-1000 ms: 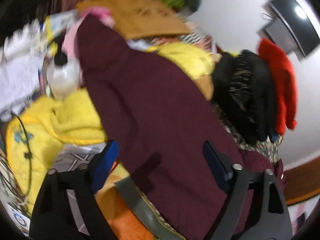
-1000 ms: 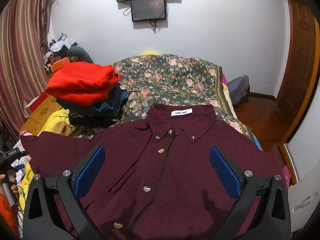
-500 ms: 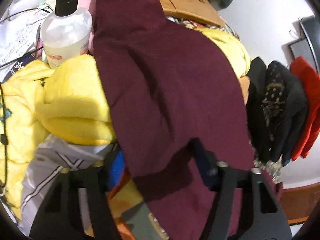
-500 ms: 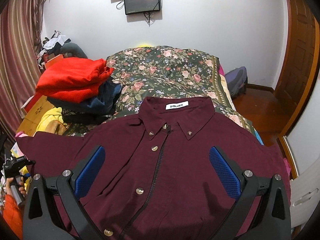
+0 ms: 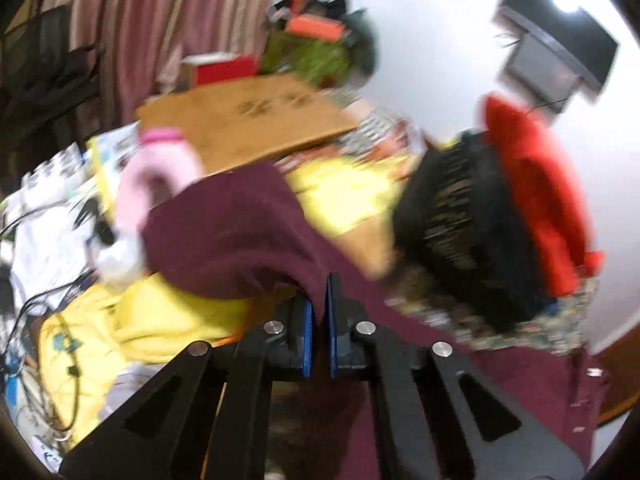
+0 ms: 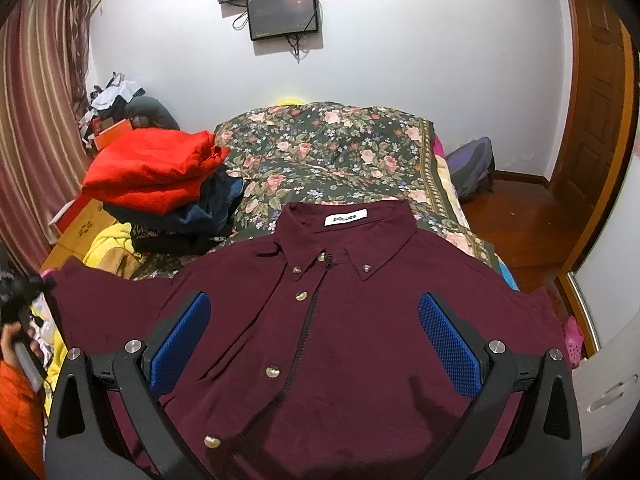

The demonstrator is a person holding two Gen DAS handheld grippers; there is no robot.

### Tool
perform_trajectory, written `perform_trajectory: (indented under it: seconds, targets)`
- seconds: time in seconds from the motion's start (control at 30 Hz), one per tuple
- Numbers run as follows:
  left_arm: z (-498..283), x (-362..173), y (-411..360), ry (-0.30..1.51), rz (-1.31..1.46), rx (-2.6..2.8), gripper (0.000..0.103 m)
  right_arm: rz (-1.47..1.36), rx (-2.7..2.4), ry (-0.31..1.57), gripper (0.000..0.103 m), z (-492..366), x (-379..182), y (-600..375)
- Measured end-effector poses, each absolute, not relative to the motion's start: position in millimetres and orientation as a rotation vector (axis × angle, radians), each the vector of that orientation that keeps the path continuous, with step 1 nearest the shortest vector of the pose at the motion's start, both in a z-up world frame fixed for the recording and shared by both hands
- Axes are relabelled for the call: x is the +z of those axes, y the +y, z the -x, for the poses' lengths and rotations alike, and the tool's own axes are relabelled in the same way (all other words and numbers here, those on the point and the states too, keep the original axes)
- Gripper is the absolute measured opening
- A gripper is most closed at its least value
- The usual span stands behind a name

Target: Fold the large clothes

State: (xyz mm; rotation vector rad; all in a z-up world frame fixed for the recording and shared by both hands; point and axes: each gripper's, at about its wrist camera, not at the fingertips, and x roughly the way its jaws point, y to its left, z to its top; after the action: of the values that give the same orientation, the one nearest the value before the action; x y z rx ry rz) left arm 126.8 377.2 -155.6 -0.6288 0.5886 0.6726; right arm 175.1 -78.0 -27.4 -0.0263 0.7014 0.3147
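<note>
A maroon button-up shirt (image 6: 344,320) lies front up on the floral bedspread (image 6: 320,148), collar toward the far wall. Its sleeve (image 5: 240,236) stretches out to the left. My left gripper (image 5: 319,300) is shut on that sleeve, whose cloth is pinched between the blue pads and lifted into a hump. In the right wrist view the left gripper (image 6: 24,292) shows dark at the sleeve's end, with a hand below it. My right gripper (image 6: 316,336) hovers open above the shirt's chest, with nothing between its fingers.
A stack of folded clothes, red on top (image 6: 148,168), sits at the bed's left side. Yellow garments (image 5: 132,320), a pink bottle (image 5: 156,176), cables and a brown cardboard box (image 5: 244,120) crowd the area left of the bed. A wooden door (image 6: 592,92) stands at right.
The left gripper's jaws have come together on the maroon sleeve and lifted it; the view has swung up and is blurred. The right gripper has stayed open above the shirt.
</note>
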Motion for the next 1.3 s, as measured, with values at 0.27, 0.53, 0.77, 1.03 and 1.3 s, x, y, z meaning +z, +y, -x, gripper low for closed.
perform_trajectory:
  seconds: [0.27, 0.53, 0.77, 1.03, 1.3]
  targets:
    - [-151.2, -70.2, 270.7, 0.438, 0.483, 0.396, 0.004, -0.006, 0.300, 0.684, 0.103, -172.9, -28.0, -103.2]
    - [-186.7, -57.5, 142.3, 0.517, 0.298, 0.095, 0.004, 0.004, 0.318, 0.680, 0.103, -172.1, -35.7, -122.7]
    - [-214.3, -111.6, 55.7, 0.776, 0.171, -0.086, 0.004, 0.029, 0.315, 0.684, 0.103, -168.4, -43.2, -133.9]
    - [-208.0, -165.9, 11.3, 0.972, 0.092, -0.181, 0.011, 0.046, 0.296, 0.708, 0.103, -169.3, -49.2, -139.6]
    - [-179.6, -142.9, 16.8, 0.928, 0.067, -0.216, 0.039, 0.057, 0.287, 0.694, 0.103, -167.2, -46.4, -140.5]
